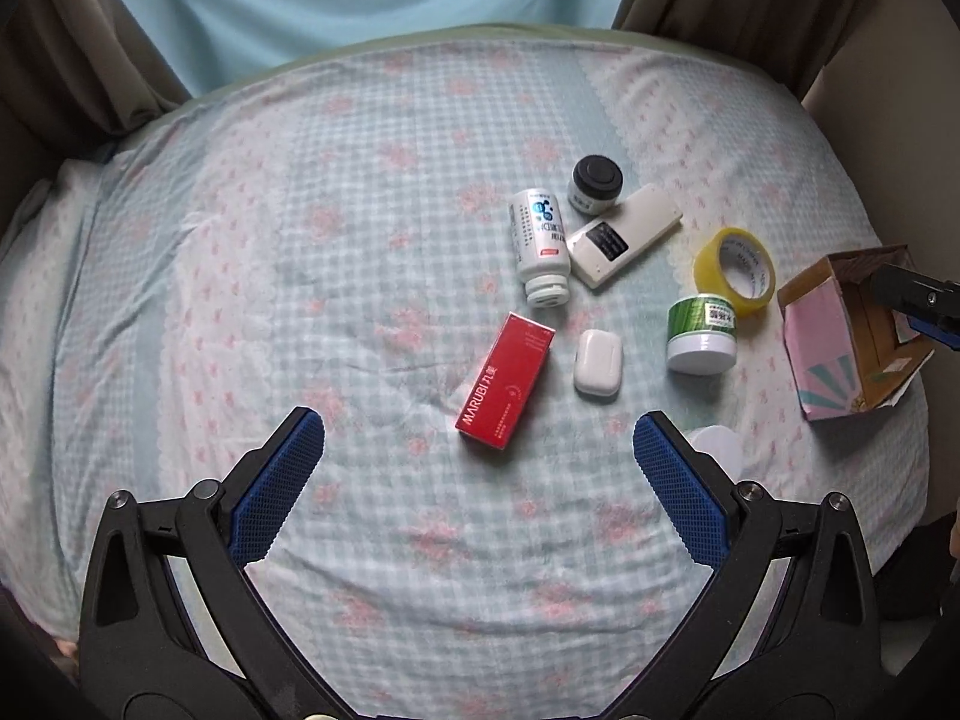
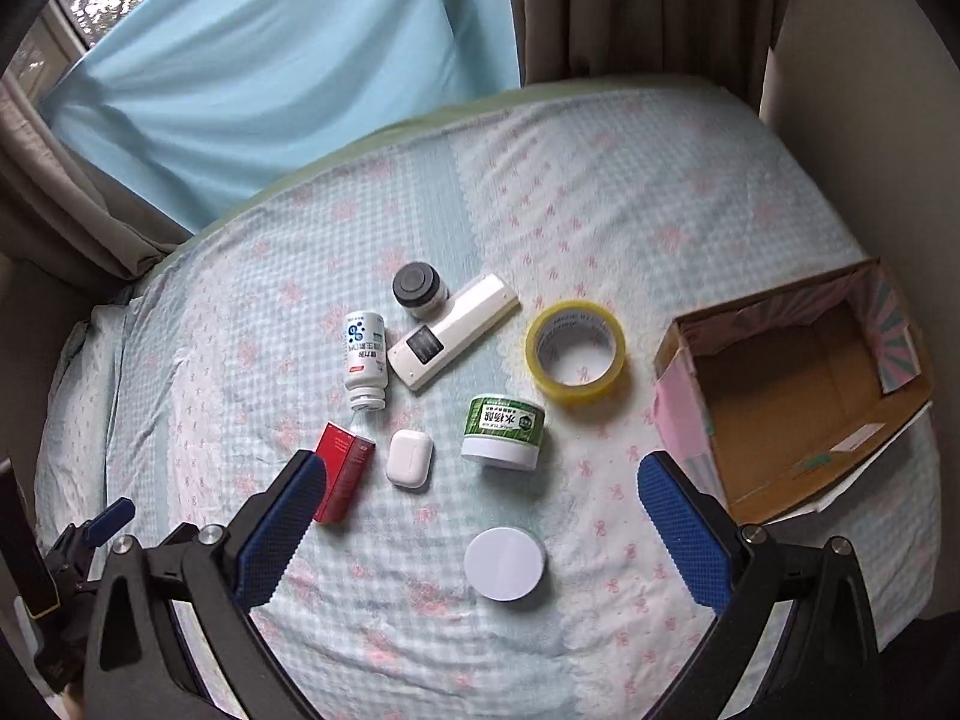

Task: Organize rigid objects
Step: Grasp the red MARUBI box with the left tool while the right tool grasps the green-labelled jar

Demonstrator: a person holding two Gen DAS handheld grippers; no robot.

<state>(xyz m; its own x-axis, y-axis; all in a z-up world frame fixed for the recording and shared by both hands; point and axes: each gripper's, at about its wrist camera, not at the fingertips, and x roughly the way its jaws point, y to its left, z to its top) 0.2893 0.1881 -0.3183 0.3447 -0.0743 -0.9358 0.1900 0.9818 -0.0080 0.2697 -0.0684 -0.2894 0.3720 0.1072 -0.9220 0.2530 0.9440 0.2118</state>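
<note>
Across the bed (image 2: 690, 192), covered by a checked floral sheet, the rigid objects lay loose in a cluster at centre frame of the right view: a red box (image 2: 342, 474), an earbud case (image 2: 410, 457), a white bottle (image 2: 364, 360) on its side, a remote (image 2: 451, 330), a dark-lidded jar (image 2: 420, 290), a tape roll (image 2: 575, 351), a green tub (image 2: 503, 431) and a white lid (image 2: 506, 564). At right of that frame stood an open carton (image 2: 798, 396), empty, judged to be the container meant to receive them.

Left tongs (image 1: 479, 438) were spread wide and held nothing, hovering low in the frame just short of the red box (image 1: 506, 381), with the earbud case (image 1: 597, 363) beside it. Right tongs (image 2: 482, 483) were likewise wide open and empty, above the white lid and nearest the carton. The wide opening probably suited approach from above onto flat-lying items. No object had yet been placed in the carton, so sorting appeared not yet begun.
</note>
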